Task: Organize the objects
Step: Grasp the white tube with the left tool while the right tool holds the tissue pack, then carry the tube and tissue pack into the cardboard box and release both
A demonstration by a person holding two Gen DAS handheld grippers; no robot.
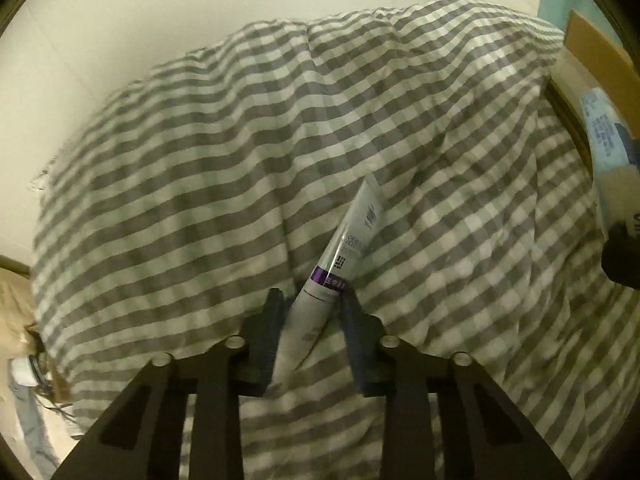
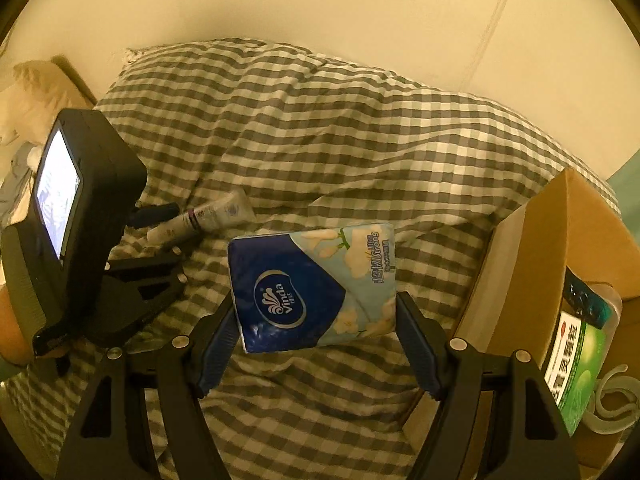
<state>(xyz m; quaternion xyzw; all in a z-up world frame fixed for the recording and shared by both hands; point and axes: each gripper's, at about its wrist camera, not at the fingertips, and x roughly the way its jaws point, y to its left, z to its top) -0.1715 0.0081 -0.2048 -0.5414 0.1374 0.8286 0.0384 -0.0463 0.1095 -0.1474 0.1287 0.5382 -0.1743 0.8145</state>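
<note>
Left tongs (image 1: 310, 300) clamped on white tube (image 1: 344, 252) over checkered duvet (image 1: 200, 160). Right tongs (image 2: 316, 316) clamped on tissue pack (image 2: 312, 284), cardboard box (image 2: 532, 248) beside.

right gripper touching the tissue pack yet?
Touching. In the right wrist view both fingers of the right gripper press the sides of the tissue pack, which sits lifted above the checked quilt.

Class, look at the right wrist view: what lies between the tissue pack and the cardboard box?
Only bare checked bedding lies between the tissue pack and the box; the right wrist view shows it.
</note>
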